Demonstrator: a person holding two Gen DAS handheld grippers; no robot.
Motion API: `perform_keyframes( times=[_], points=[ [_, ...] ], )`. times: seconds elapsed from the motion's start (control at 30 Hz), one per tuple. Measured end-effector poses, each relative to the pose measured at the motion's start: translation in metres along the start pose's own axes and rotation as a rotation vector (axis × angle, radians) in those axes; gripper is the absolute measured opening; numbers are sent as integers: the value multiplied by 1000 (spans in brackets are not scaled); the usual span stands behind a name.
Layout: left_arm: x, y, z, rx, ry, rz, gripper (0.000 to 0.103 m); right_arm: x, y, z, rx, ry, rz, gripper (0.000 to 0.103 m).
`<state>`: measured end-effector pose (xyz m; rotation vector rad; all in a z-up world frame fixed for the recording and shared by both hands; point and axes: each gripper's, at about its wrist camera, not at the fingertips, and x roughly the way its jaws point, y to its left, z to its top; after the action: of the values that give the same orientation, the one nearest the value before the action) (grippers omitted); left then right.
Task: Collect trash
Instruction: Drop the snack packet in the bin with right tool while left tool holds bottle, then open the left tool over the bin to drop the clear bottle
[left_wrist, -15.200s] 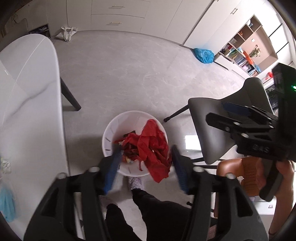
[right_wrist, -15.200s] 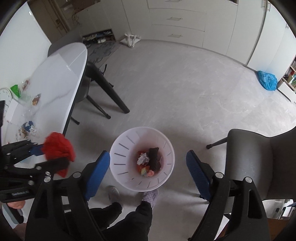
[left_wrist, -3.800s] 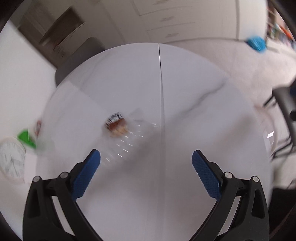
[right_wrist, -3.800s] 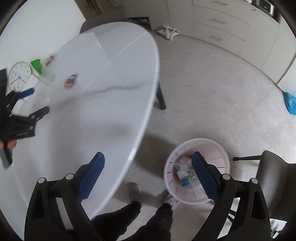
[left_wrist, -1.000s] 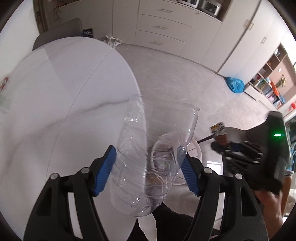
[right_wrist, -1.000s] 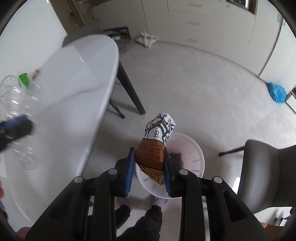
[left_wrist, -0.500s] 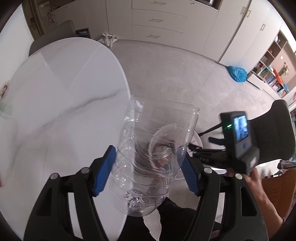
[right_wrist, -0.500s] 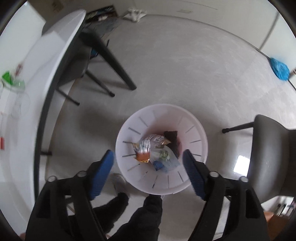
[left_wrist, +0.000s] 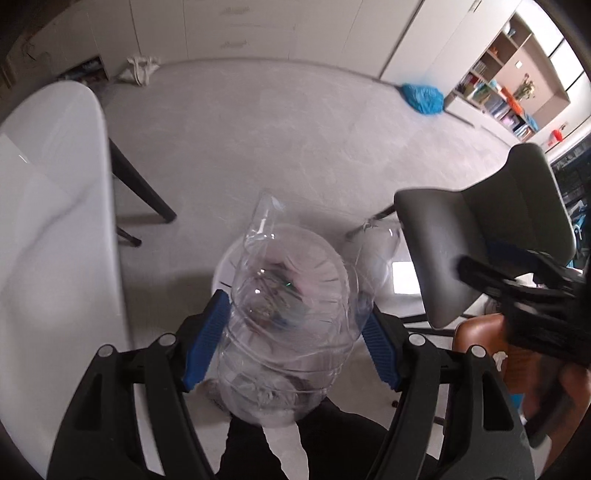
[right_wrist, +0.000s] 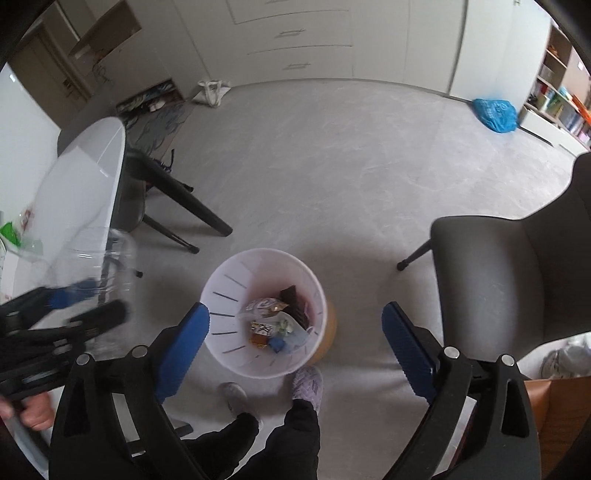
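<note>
**Clear plastic bottle over the bin, right jaws empty**

Clear, crumpled plastic fills the middle of the left wrist view: a large transparent bottle (left_wrist: 291, 332) sits between the blue pads of the left gripper (left_wrist: 291, 339), one pad against each flank, the jaws having just been opening a little with the bottle between them; whether the pads still press on it or only flank it cannot be told for certain, though the bottle sits squarely in the gap. Through its wall shows the white slotted wastebasket (left_wrist: 221, 269) on the grey floor below, so the bottle hangs over the bin's mouth; in the right wrist view the same bottle (right_wrist: 92, 258) appears blurred at the left edge, beside the white table (right_wrist: 81, 177).

The right gripper (right_wrist: 295, 343) points down at the wastebasket (right_wrist: 236, 280); its jaws stand wide and have just been opening, with nothing between the blue pads; the bin lies framed in the gap below them. Inside the bin lie wrappers and scraps: an orange and white snack packet (right_wrist: 260, 330), a dark brown piece (right_wrist: 293, 302), a bit of blue (right_wrist: 277, 344).

A grey chair (right_wrist: 517, 266) stands just right of the bin; the person's dark trouser legs (right_wrist: 280, 435) and slippered feet touch the floor at its near side; a blue bag (right_wrist: 495, 114) lies far off by the shelves.
</note>
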<state>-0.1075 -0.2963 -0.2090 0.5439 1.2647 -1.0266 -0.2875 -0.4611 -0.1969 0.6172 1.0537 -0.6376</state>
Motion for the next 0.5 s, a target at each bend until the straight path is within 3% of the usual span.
perform_keyframes(
  times=[0.07,0.23,0.5],
  points=[
    [15,-4,3,-3,25,-3,85,-4,-8,-3,9,4,-7,94],
    [38,-12,7,-13,70,35,87,-4,-17,-6,5,23,-10,94],
    [1,-8,5,-83,-2,38,95,-5,-7,-1,-25,27,10,94]
  ],
)
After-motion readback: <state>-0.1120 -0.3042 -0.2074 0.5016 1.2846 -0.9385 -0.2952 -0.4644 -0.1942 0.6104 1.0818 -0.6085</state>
